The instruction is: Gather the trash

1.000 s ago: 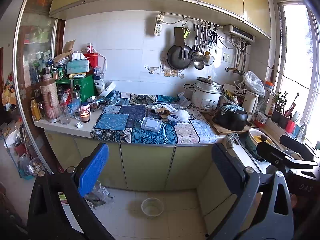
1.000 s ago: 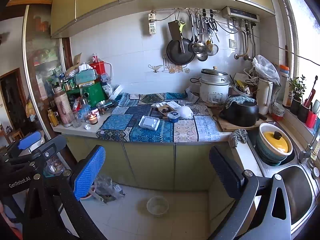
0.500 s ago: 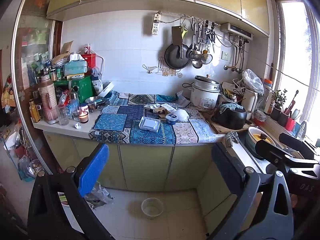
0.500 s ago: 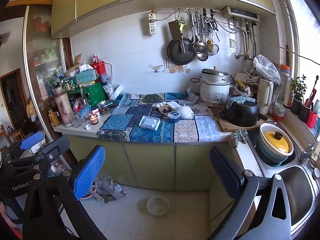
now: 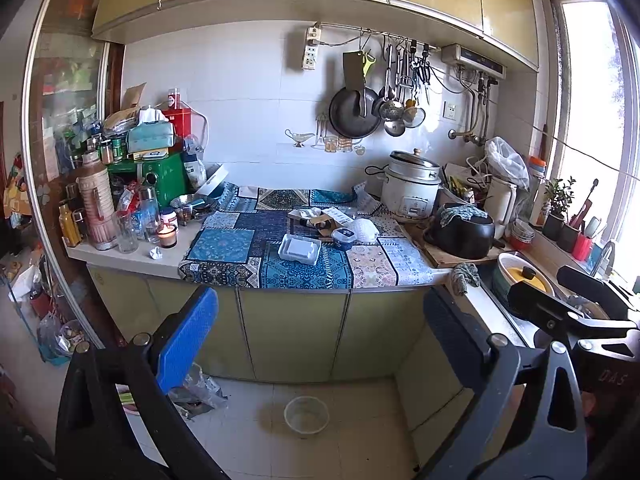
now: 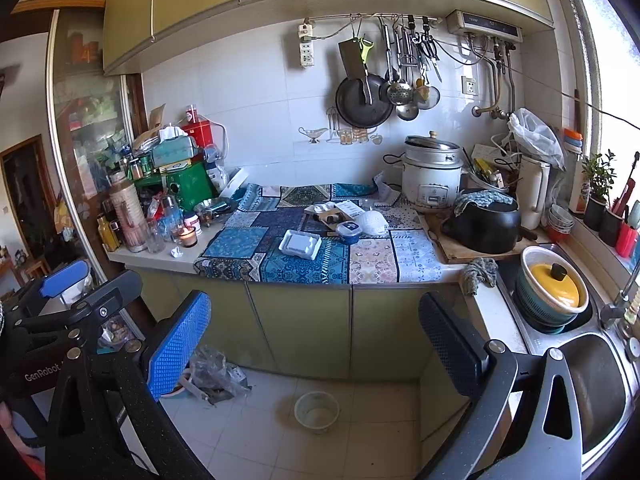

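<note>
White foam tray (image 5: 300, 249) lies on the patterned cloth (image 5: 240, 246) near the counter's front edge; behind it, a crumpled white wrapper (image 5: 366, 229) and paper scraps (image 5: 320, 216), their details too small for us to resolve. Left gripper (image 5: 320, 344) and right gripper (image 6: 316, 344) hang well short of the counter, fingers wide, empty. We note a plastic bowl (image 6: 317, 411) on open floor below; the gripper bodies mask the lower corners.

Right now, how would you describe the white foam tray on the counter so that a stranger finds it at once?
Find the patchwork blue cloth covering the counter below the hanging pan. Near its front edge lies the white foam tray, just left of a small blue-lidded tub. It is the only flat, rectangular, empty white dish there.
</note>
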A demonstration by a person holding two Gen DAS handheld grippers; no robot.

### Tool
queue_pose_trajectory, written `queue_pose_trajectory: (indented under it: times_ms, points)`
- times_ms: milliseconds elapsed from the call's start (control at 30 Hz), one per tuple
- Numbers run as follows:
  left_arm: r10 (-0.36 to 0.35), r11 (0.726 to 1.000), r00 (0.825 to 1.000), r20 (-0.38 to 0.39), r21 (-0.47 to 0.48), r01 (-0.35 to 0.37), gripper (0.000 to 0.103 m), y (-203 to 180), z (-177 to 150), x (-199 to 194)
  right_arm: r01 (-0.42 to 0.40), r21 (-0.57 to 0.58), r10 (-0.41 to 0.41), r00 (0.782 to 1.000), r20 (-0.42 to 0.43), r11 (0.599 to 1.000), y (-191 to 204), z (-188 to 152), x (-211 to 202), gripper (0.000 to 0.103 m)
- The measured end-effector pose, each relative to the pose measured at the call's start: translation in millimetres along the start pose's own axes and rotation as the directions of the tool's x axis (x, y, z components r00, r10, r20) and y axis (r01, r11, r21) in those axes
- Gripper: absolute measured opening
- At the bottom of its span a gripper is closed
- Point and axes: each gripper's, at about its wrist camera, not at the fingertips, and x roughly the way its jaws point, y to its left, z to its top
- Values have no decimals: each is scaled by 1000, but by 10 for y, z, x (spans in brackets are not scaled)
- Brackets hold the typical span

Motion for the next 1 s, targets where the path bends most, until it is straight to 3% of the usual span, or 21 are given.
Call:
queue_pose_trajectory:
  times_ms: [700, 1000]
  points:
    - [7, 1000, 1000, -8, -13, -7, 103, 51, -13, 78, -15, 13, 15, 1000, 4, 1000, -157, 51, 42, 103]
    - [26, 999, 999, -44, -43, -27, 103, -54, 41, 375, -38, 30, 38, 999, -9, 999, -380, 112, 219, 103]
